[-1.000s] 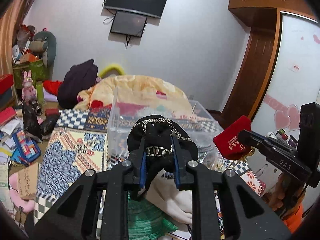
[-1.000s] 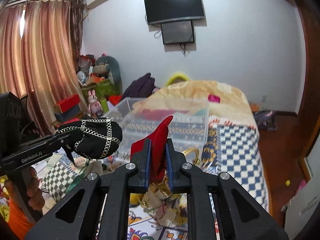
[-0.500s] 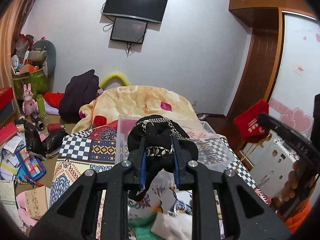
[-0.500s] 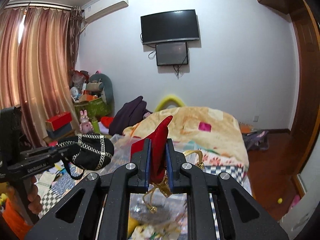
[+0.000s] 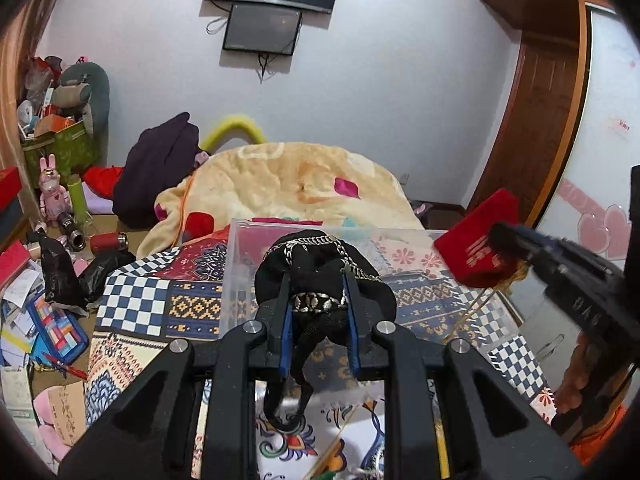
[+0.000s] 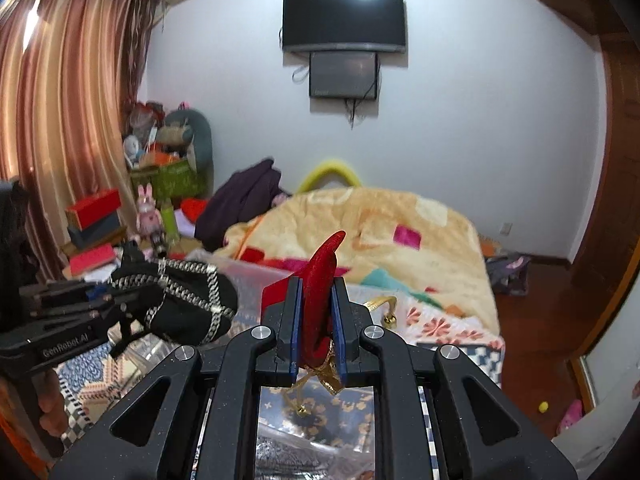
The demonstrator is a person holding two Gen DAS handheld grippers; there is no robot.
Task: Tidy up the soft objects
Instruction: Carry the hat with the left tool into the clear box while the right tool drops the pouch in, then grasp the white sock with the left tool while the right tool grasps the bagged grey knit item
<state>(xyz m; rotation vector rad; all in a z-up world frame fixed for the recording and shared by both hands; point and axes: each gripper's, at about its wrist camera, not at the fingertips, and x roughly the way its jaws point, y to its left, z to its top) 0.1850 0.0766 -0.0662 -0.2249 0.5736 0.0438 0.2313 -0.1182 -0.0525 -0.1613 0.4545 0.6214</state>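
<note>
My left gripper (image 5: 317, 304) is shut on a black pouch with silver chain trim (image 5: 320, 268) and holds it above the clear plastic bin (image 5: 240, 272) on the bed. The pouch also shows in the right wrist view (image 6: 188, 304) at the left. My right gripper (image 6: 316, 320) is shut on a red velvet pouch with gold cord (image 6: 322, 276), held over the bin (image 6: 256, 272). The red pouch shows in the left wrist view (image 5: 476, 248) at the right, beside the right gripper (image 5: 504, 240).
A patterned bedspread (image 5: 136, 300) covers the bed, with a yellow blanket (image 5: 280, 184) and dark clothes (image 5: 160, 164) behind the bin. Boxes, toys and papers clutter the floor at the left (image 5: 36, 280). A wooden door (image 5: 536, 120) stands at the right.
Both grippers have moved forward and lowered over the clear bin, which now lies close beneath them. Both pouches are still held.
</note>
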